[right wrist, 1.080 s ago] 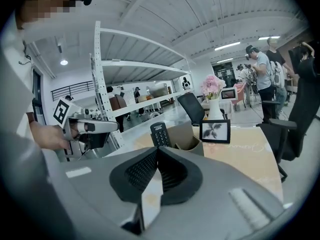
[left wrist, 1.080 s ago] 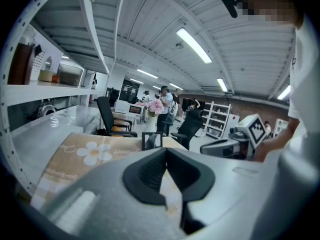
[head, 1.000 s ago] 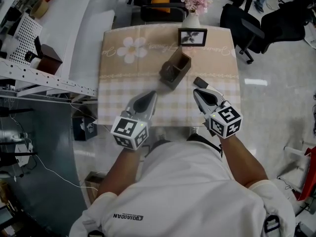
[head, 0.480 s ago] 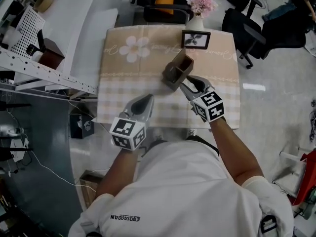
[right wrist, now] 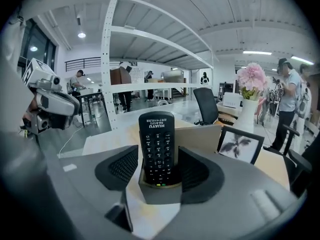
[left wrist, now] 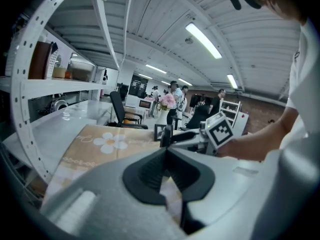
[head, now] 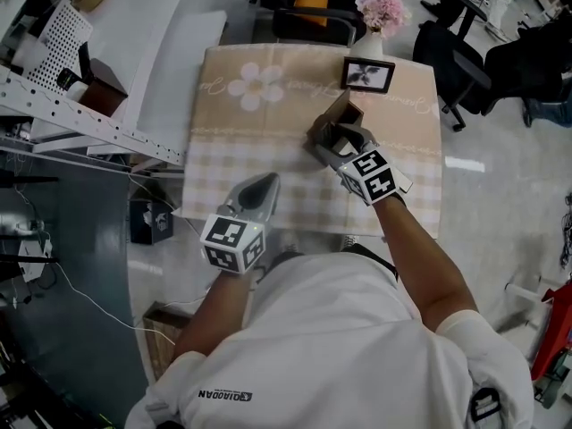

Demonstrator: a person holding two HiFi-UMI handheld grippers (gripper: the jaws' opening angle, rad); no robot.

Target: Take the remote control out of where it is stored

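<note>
A black remote control [right wrist: 156,143] stands upright in a brown open-topped holder [right wrist: 160,191] on the table. My right gripper [right wrist: 157,170] is open, and its jaws have just been opening; the remote and the holder's front wall stand between its ribbed pads [right wrist: 124,166] without being pressed. In the head view the right gripper [head: 343,141] reaches over the holder [head: 327,125] and hides the remote. My left gripper [head: 260,189] hangs over the table's near edge, away from the holder, with its jaws shut and nothing between them [left wrist: 166,156].
A beige checked cloth [head: 268,155] with a daisy print covers the table. A framed picture [head: 367,75] and a white vase of pink flowers [head: 380,16] stand behind the holder. White shelving [head: 80,123] runs along the left. Office chairs [head: 308,7] stand beyond the table.
My right gripper moved forward and left from the near right part of the table up to the holder, and its jaws opened. The left gripper barely shifted.
</note>
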